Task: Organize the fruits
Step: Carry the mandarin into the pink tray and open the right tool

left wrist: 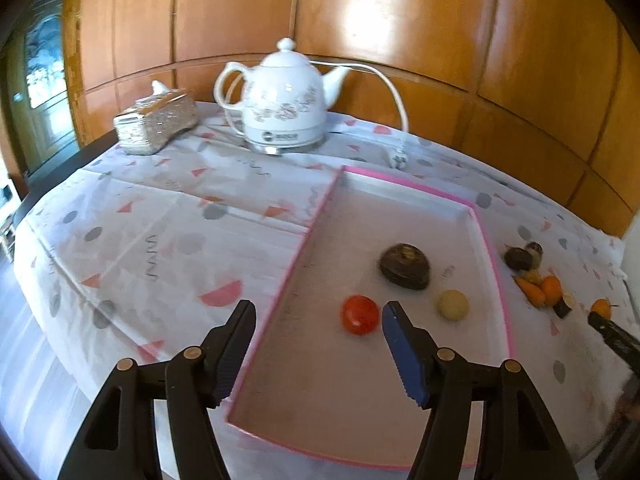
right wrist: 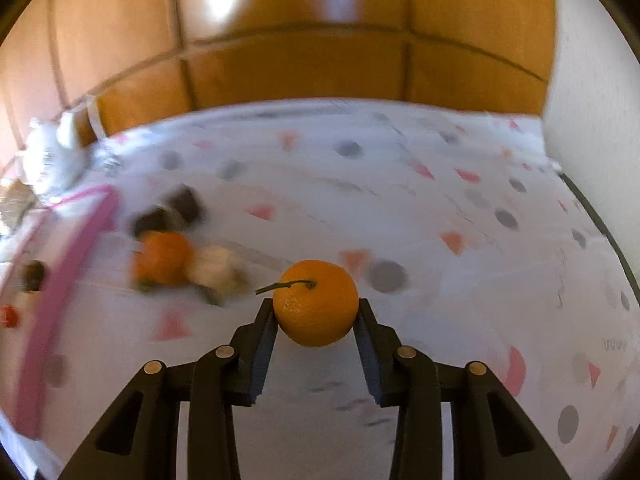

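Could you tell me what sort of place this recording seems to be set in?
Probably a home dining room. A table under a patterned tablecloth stands against a wood-panelled wall, with a white floral electric kettle and a glittery tissue box on it, beside a pink-rimmed tray of fruit.

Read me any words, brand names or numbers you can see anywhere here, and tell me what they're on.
Electric kettle: a round logo and a brand word on the band above its base, too small and blurred to read.
Nothing else carries text: the tablecloth shows only shapes and squiggles.
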Demonstrator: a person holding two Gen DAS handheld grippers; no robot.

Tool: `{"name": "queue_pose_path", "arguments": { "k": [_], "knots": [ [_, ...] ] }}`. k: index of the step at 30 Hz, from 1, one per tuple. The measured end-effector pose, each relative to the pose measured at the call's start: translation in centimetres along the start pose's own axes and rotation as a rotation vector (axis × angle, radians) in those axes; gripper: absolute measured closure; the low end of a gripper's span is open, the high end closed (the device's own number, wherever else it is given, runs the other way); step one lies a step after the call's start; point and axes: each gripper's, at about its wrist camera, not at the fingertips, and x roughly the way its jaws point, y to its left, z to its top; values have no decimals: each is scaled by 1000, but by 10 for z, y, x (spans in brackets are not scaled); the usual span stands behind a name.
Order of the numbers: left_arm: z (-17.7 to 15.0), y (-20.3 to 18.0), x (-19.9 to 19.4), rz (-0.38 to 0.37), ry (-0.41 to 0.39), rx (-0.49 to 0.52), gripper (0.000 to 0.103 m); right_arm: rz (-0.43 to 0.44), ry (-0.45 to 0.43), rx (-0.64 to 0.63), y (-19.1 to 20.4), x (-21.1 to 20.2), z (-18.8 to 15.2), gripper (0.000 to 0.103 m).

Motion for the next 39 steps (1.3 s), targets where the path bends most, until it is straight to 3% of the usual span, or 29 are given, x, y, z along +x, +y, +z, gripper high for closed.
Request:
{"name": "queue_pose_path", "arguments": {
  "k": [8,14,22,23,25,39],
  "knots": [
    [0,20,0,37,3,-41,37,335,-17,-213,110,-33,14,64],
    [0,25,2,42,14,-54,37,507,62,-342,188,-32,4,64],
    [0,25,0,39,7,-45,34,498,133,-405,235,-12,-16,60],
    [-1,24,1,37,10,-43,33,501,133,-401,235,-12,-17,56],
    [-2,22,2,35,16,-39,33,507,125,-396,233,-14,-18,35],
    [-5,1,-2,17,14,22,33,435,0,-268,188,-41,-10,34]
  ]
}}
